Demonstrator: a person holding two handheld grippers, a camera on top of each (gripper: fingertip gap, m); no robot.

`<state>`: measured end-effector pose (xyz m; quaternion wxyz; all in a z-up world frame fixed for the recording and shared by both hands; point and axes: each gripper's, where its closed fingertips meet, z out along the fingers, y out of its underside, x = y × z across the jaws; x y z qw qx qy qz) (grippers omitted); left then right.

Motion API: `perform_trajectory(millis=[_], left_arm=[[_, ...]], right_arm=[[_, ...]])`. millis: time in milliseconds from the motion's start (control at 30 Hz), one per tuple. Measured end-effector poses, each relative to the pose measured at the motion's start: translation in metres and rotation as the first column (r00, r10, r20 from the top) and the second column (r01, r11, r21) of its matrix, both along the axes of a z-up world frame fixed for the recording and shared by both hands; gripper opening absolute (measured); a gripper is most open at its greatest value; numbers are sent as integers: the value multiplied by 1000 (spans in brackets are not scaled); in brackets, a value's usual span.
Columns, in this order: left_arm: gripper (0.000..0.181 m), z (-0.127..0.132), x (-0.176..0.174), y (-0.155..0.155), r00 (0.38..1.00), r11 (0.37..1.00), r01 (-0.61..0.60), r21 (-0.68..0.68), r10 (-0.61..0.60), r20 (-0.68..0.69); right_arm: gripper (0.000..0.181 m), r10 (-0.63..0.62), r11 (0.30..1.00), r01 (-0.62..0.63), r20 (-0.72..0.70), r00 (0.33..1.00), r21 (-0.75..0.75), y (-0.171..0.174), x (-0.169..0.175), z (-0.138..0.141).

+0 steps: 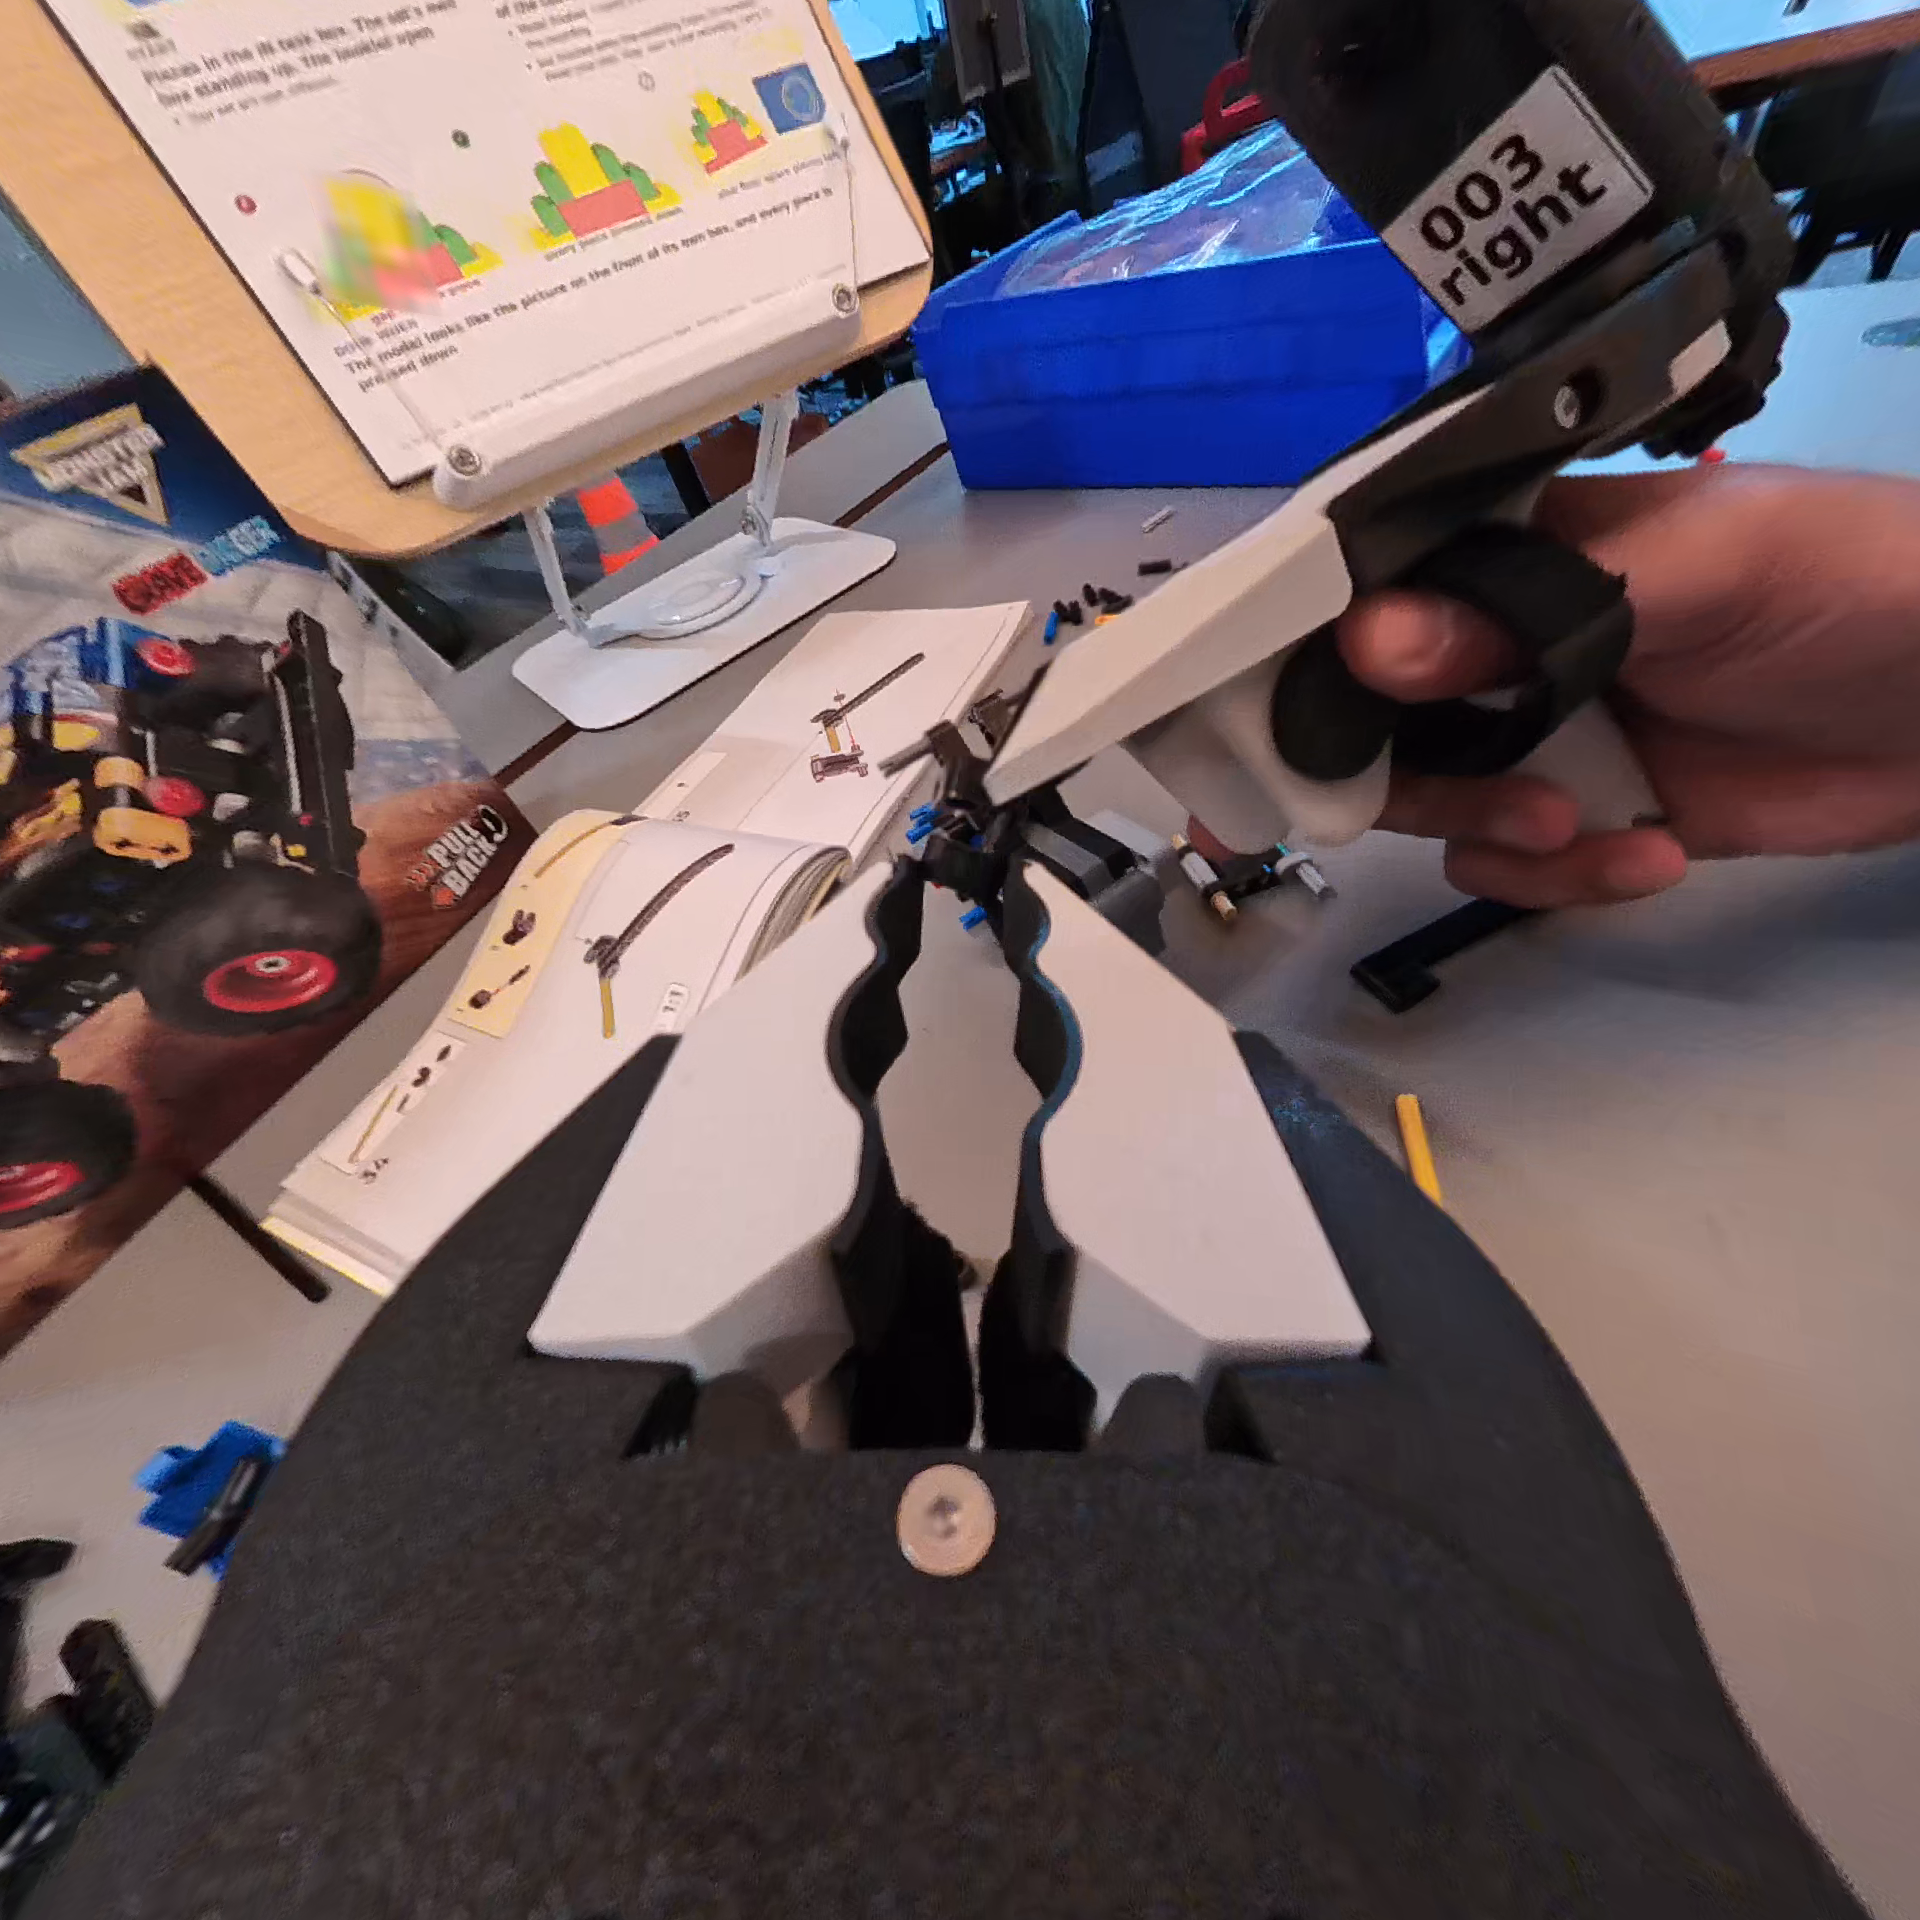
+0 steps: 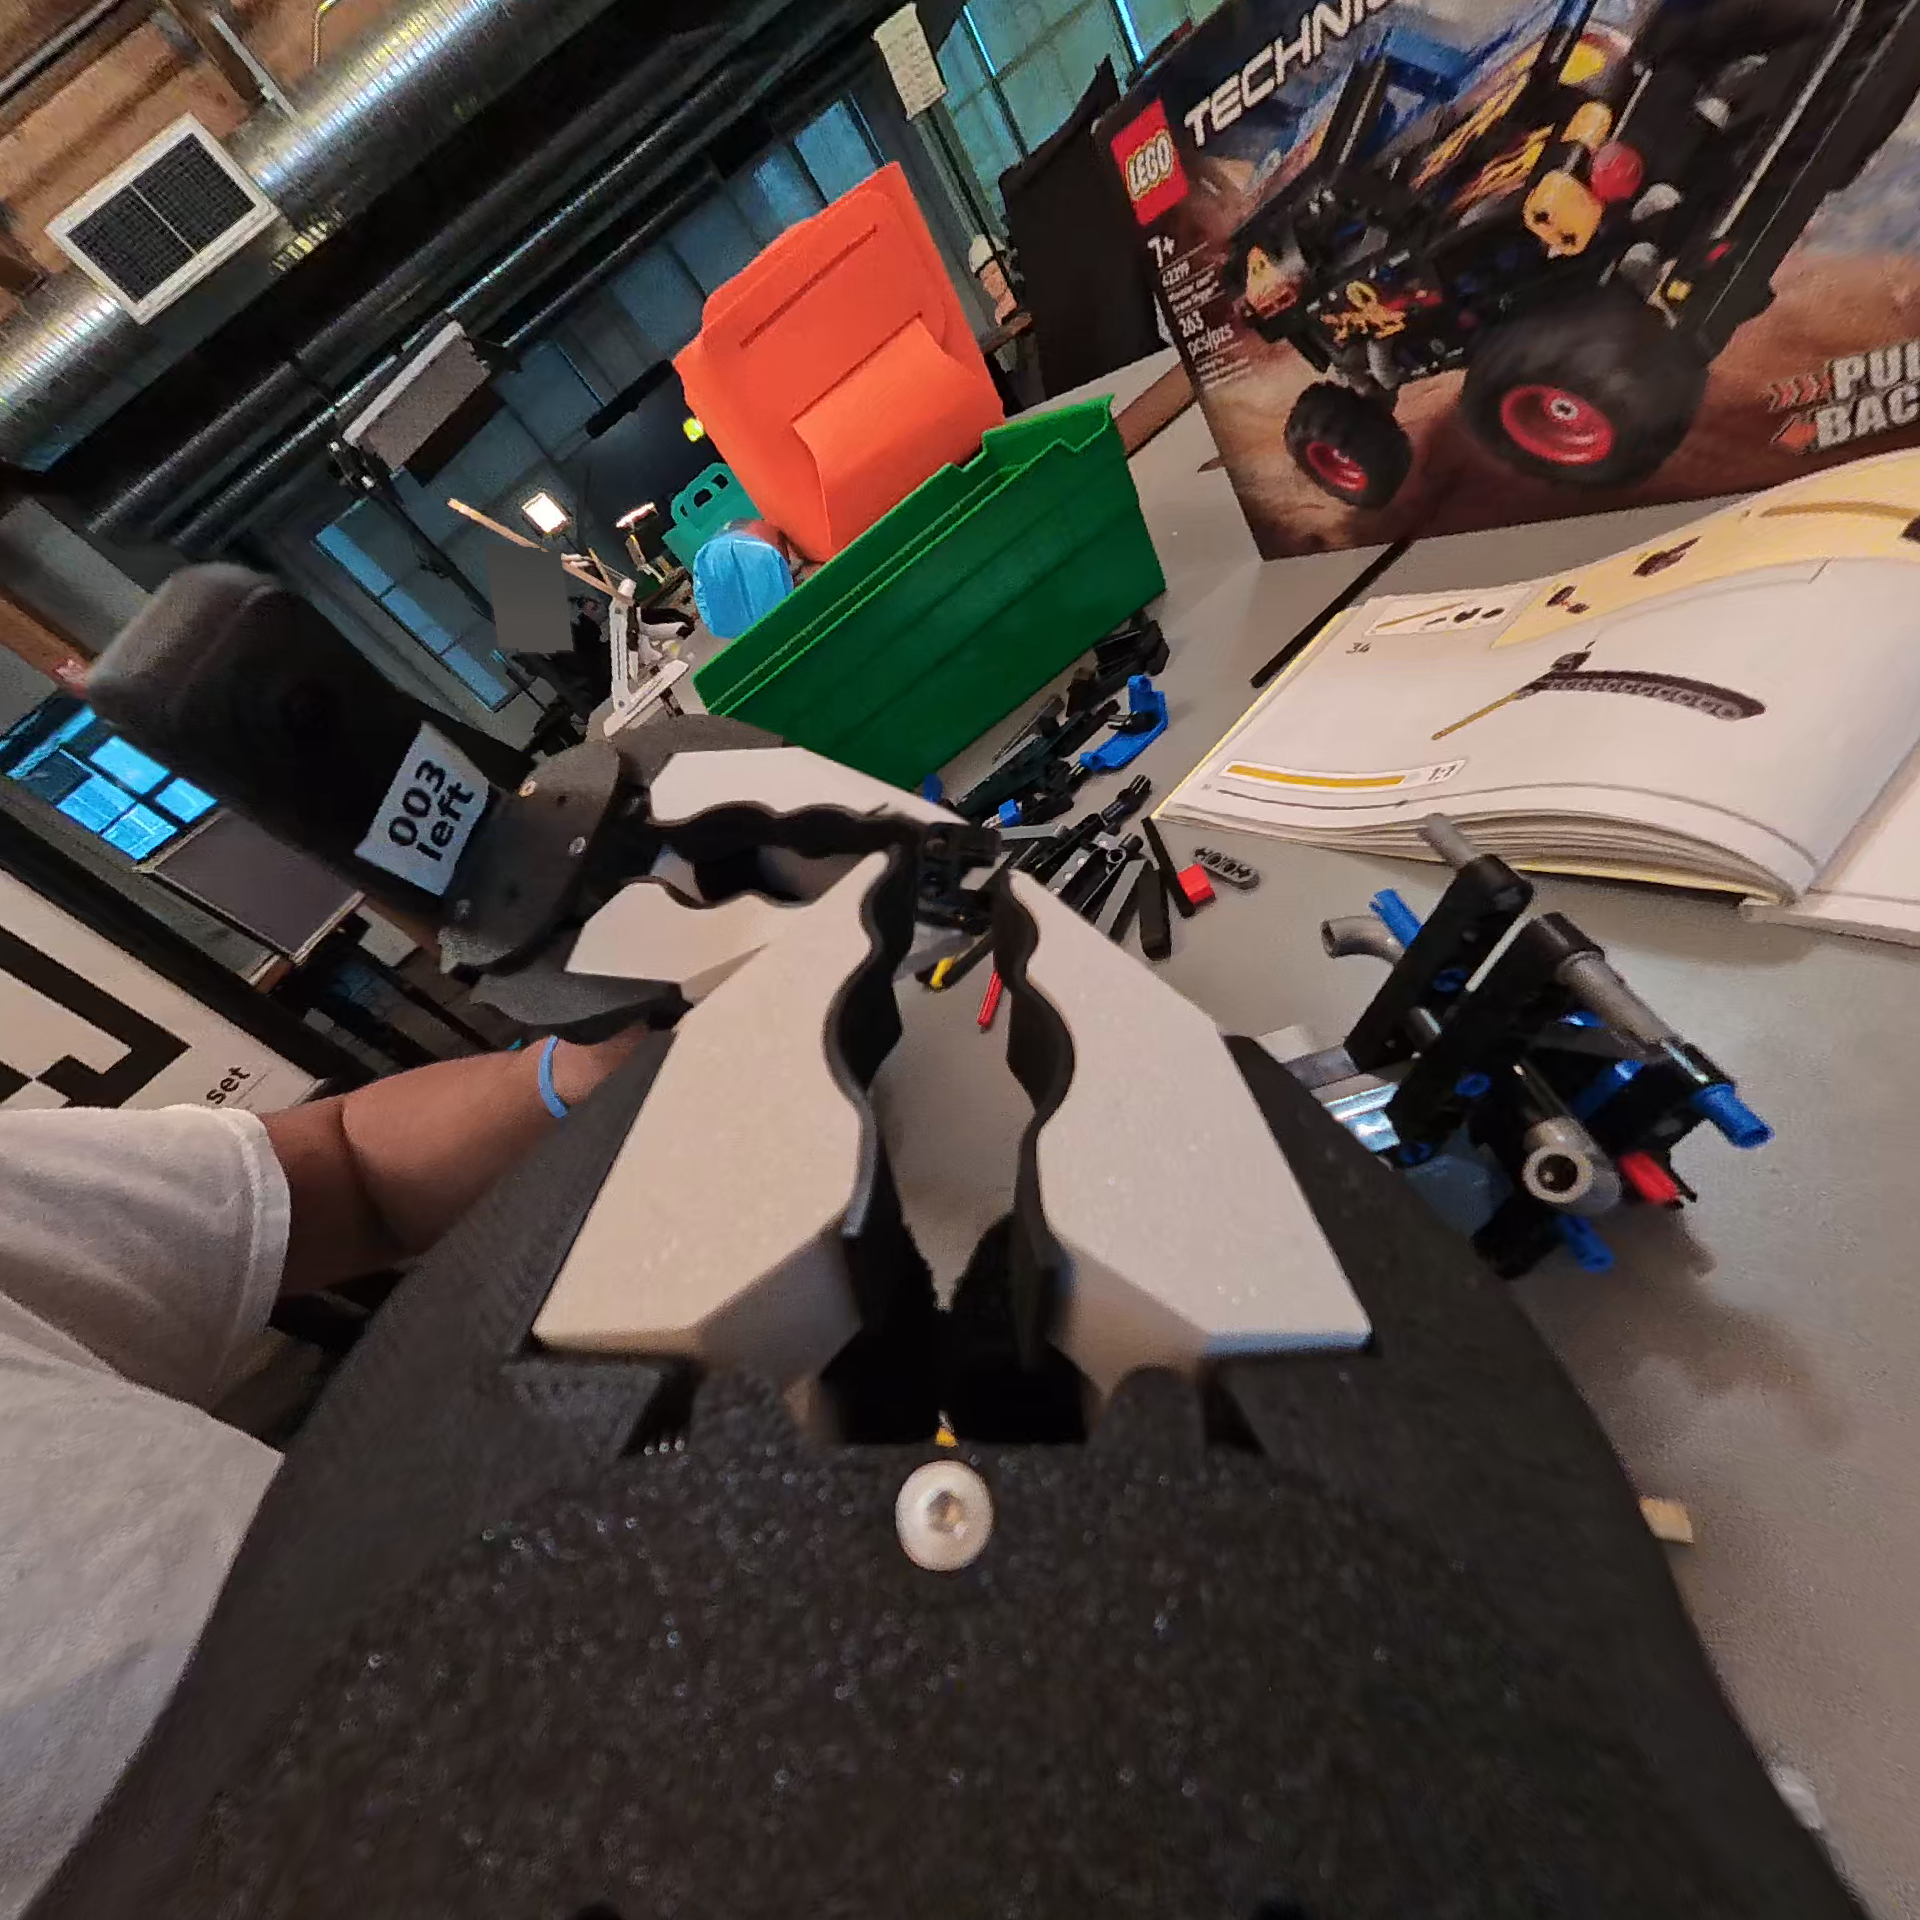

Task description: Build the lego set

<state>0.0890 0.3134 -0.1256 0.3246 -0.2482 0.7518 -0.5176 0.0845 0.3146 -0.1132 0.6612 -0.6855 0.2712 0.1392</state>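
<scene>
A small black Lego piece (image 1: 958, 831) is held in the air between both grippers' tips; it also shows in the right wrist view (image 2: 951, 862). My left gripper (image 1: 961, 878) is shut on it from below. My right gripper (image 2: 951, 883) comes in from the upper right in the left wrist view (image 1: 997, 774), and its tips close on the same piece. The left gripper (image 2: 961, 831) enters the right wrist view from the left. A larger black, grey and blue Lego assembly (image 2: 1538, 1091) lies on the table to the right, apart from both grippers.
An open instruction booklet (image 2: 1558, 748) lies by the Lego box (image 2: 1558, 260). Loose parts (image 2: 1091, 831) sit in front of a green bin (image 2: 935, 623). A blue bin (image 1: 1174, 364), a sheet stand (image 1: 707, 613), a yellow axle (image 1: 1418, 1143) and a black beam (image 1: 1423, 956) are on the table. Both grippers' tips are close together, under 4 cm apart. The yellow axle (image 1: 1418, 1143) is about equally far from each gripper, around 12 cm.
</scene>
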Motion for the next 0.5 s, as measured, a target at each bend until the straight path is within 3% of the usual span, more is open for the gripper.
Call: perform_trajectory(millis=[233,500], left_arm=[[14,-4,2,5,999,1000,-29,-7,28,-42],[14,-17,7,9,988,997,-73,-3,72,-137]], right_arm=[[14,-18,1000,18,-10,1000,-5,5,3,-3],[13,-86,988,97,92,992,-116,9,7,-16]])
